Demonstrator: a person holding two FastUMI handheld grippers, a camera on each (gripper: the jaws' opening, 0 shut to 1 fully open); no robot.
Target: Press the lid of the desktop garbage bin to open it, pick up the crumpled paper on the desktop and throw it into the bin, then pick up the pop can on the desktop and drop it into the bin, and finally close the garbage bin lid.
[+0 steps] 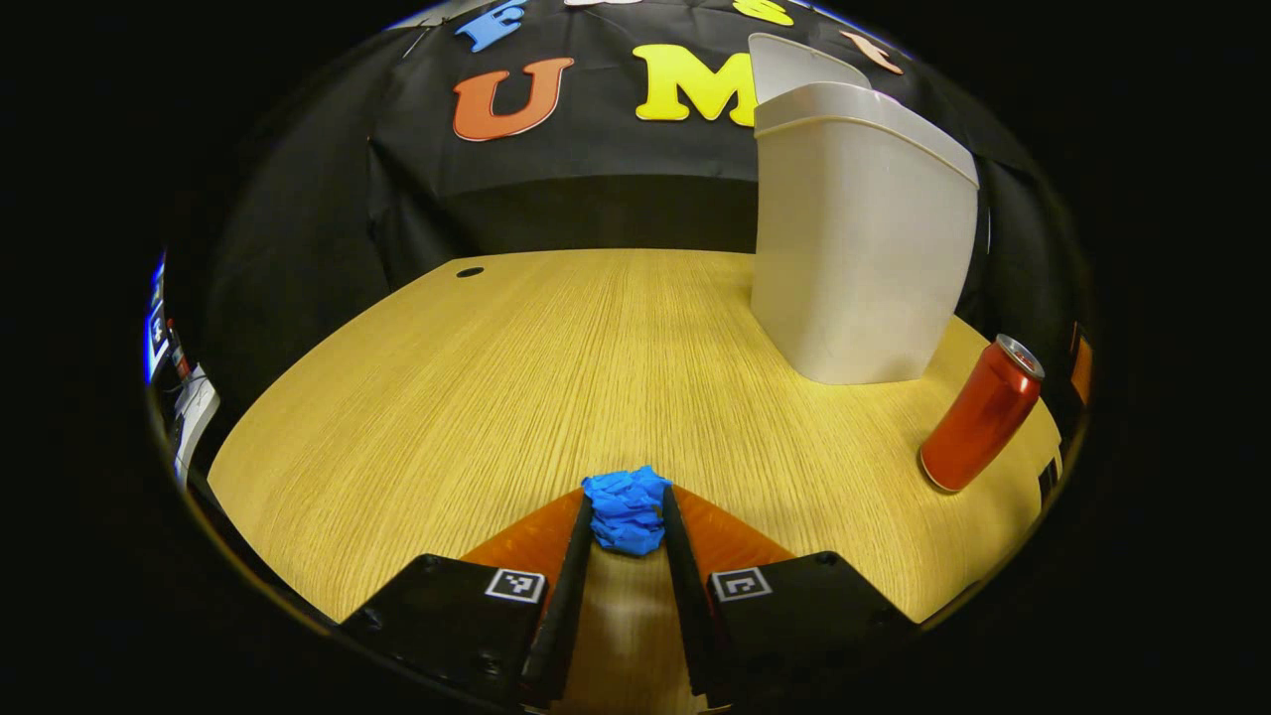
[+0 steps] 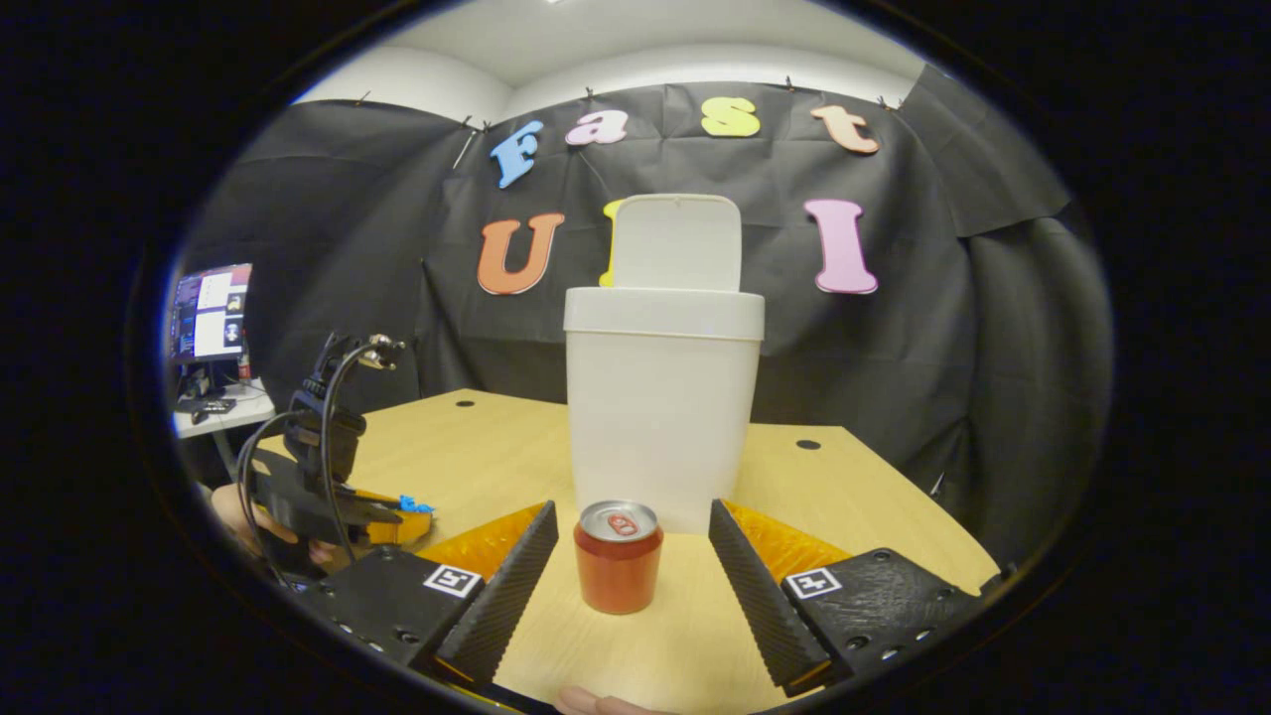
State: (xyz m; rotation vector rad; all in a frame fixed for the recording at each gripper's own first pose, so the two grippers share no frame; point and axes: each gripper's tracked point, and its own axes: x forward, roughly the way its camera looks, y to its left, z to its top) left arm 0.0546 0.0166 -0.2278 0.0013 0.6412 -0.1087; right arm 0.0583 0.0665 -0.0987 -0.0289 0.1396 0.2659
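Wood-grain bench (image 1: 477,397): left tool (image 1: 628,516) pinches crinkled blue paper (image 1: 626,508); right tool (image 2: 634,556) gapes around cylindrical can (image 2: 618,556), smooth lid-up bin (image 2: 660,397) at 12 o'clock

In the left gripper view the left gripper (image 1: 628,521) sits low, its two fingers (image 1: 574,556) drawn close together and pressing from either side on a crumpled paper (image 1: 627,509) between their tips. In the right gripper view the right gripper (image 2: 633,551) is level with its fingers (image 2: 506,586) spread wide, touching nothing. Farther off at the left edge, the left gripper (image 2: 392,514) appears again, low, with a hand (image 2: 238,516) behind it.
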